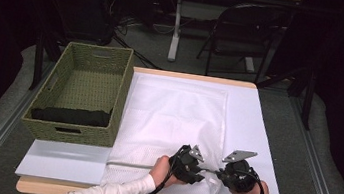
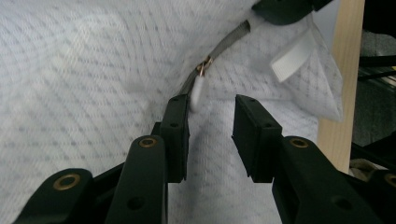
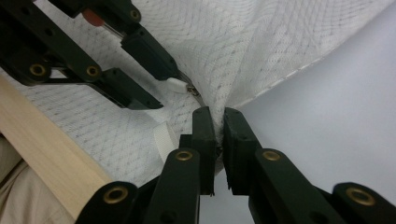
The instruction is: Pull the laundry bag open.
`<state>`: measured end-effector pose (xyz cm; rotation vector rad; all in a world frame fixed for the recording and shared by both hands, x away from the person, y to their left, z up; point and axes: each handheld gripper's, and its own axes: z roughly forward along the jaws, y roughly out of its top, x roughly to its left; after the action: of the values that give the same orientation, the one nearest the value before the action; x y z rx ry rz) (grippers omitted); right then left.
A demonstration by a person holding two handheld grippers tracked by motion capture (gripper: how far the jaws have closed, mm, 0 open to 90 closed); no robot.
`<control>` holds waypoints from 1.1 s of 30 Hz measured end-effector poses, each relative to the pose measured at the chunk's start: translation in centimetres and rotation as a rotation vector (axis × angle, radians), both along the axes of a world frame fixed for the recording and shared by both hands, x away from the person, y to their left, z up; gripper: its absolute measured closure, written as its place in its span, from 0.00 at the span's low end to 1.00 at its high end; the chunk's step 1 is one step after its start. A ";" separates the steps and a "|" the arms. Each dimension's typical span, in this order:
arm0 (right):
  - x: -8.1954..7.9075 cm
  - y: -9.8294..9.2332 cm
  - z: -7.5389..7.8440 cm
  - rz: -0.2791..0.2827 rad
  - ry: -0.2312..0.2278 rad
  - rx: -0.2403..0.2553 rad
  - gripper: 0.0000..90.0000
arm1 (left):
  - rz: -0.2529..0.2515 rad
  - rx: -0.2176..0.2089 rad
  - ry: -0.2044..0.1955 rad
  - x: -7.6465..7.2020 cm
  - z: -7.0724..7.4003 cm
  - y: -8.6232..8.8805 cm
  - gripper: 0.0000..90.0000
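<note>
A white mesh bag (image 1: pixel 173 112) lies flat on the table, its zipper (image 2: pixel 224 44) running along the near edge. My right gripper (image 1: pixel 219 174) (image 3: pixel 218 116) is shut on a pinch of the bag's fabric at the zipper's end. My left gripper (image 1: pixel 201 173) (image 2: pixel 212 105) stands open just left of it, jaws apart around the small white zipper pull (image 2: pixel 197 91) (image 3: pixel 176 85), which rests by one fingertip. The left gripper (image 3: pixel 167 91) appears again in the right gripper view. A white fabric loop (image 2: pixel 292 56) (image 3: pixel 163 140) is sewn at the bag's corner.
A green woven basket (image 1: pixel 126 86) stands at the table's left with a folded black cloth (image 1: pixel 72 114) inside. A white sheet (image 1: pixel 253 118) covers the table under the bag. The wooden front edge (image 3: pixel 46 154) is close by. A folding chair (image 1: pixel 244 31) stands beyond.
</note>
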<state>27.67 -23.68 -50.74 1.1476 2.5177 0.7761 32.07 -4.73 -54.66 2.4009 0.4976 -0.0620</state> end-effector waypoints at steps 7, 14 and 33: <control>-0.3 0.1 0.3 0.004 -0.010 0.020 0.94 | -0.004 0.015 0.000 0.4 0.0 -0.8 0.75; -0.3 0.2 0.4 0.014 -0.009 0.028 0.94 | 0.011 0.008 -0.060 0.0 -0.3 -1.4 0.94; 0.3 -0.6 -0.1 -0.091 0.040 0.010 0.94 | 0.035 -0.013 -0.065 -0.1 -0.2 0.8 0.97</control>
<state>27.93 -24.33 -50.82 1.2841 2.4766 0.7500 32.00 -3.96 -54.91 2.3728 0.5077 0.0283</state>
